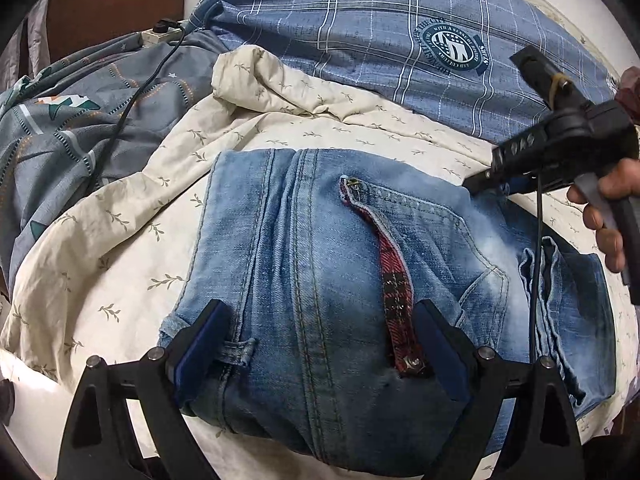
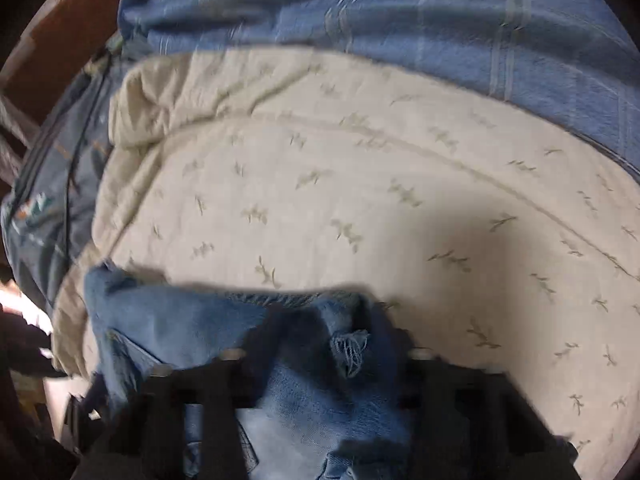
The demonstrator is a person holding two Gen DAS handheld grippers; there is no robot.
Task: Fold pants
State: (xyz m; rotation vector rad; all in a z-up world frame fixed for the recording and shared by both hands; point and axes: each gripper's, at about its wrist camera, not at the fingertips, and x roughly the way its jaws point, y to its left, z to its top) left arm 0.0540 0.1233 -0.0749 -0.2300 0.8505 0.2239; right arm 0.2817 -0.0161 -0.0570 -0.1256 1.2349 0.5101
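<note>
While our left gripper (image 1: pixel 320 344) hangs wide open above the folded jeans (image 1: pixel 340 272) on the leaf-print quilt (image 1: pixel 120 240), our right gripper (image 2: pixel 324 356) looks spread over denim; blur hides any grasp.

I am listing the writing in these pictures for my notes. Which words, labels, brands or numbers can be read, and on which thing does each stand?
Round emblem on the blue plaid pillow: it carries ring lettering, seen upside down and too small to read with certainty.
Right gripper body: a few pale marks, not legible.
Jeans: no text visible; the red plaid pocket trim carries none.
Right wrist view: blurred, nothing legible.
</note>
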